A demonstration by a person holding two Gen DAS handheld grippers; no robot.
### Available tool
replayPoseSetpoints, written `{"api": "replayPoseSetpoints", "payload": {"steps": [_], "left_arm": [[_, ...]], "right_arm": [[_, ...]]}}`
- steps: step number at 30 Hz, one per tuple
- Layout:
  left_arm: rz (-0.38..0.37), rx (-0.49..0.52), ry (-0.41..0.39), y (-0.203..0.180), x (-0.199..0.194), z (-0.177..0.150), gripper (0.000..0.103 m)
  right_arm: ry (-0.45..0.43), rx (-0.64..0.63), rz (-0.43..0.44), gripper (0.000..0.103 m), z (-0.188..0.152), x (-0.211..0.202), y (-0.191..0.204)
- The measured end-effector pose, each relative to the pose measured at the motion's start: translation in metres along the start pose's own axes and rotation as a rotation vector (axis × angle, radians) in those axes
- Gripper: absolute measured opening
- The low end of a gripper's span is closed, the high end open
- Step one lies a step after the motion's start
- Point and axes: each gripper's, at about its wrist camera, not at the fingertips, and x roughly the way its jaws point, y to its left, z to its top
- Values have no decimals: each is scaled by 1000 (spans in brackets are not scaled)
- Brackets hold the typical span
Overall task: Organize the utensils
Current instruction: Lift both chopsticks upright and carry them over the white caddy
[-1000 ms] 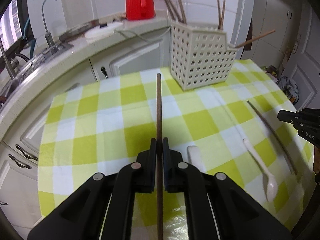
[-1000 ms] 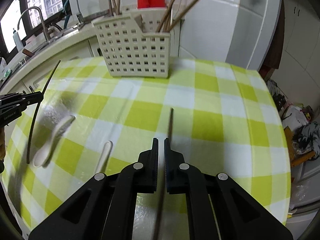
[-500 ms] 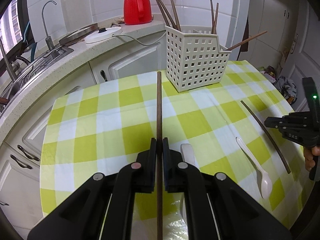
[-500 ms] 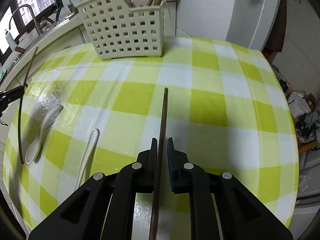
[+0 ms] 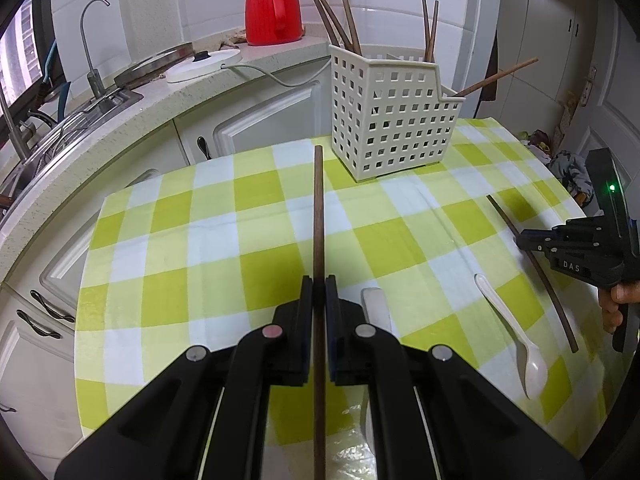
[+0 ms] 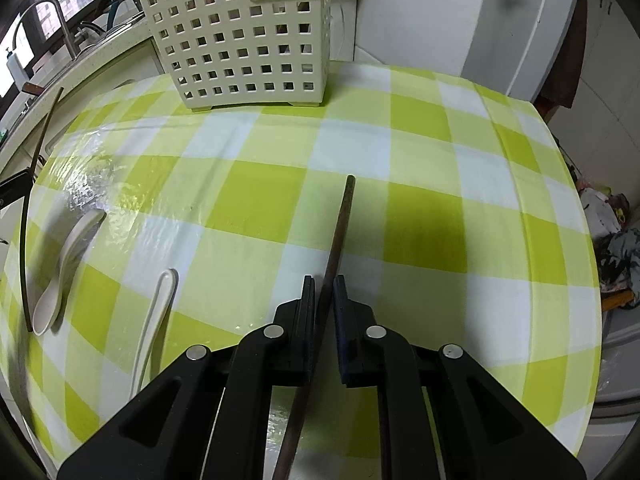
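Your left gripper (image 5: 319, 294) and right gripper (image 6: 323, 292) each clamp one chopstick (image 5: 318, 216); two spoons (image 5: 516, 340) wait, several chopsticks already stand in the basket (image 5: 396, 120).

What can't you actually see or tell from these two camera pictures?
- Left wrist view: the left gripper hides most of one white spoon.
- Right wrist view: the top edge cuts off the chopsticks in the basket.
- Right wrist view: the right gripper covers the near end of its chopstick.
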Motion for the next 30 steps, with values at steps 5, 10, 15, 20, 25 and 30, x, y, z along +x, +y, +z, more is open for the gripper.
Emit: {"api": "replayPoseSetpoints", "payload": {"steps": [5,10,15,20,25,30], "left_arm": [[0,5,-10,-1,-3,4,6],[6,9,-40,-3,-16,12,6],[16,7,-77,-5,-34,17,6],[26,10,-104,-6,-51,18,6],[31,11,-139,-10,-71,19,6],[41,3,-159,-10,-84,18,6]], "right_arm": [[-38,-1,13,7,1,-16,2],[-115,-17,8,7,8,-52,5],[-196,-17,17,6,13,-89,5],[-248,-10,16,6,12,-115,2],[-270,-6,20,6,6,-130,0],[-303,-2,28,6,-2,-146,0]]}}
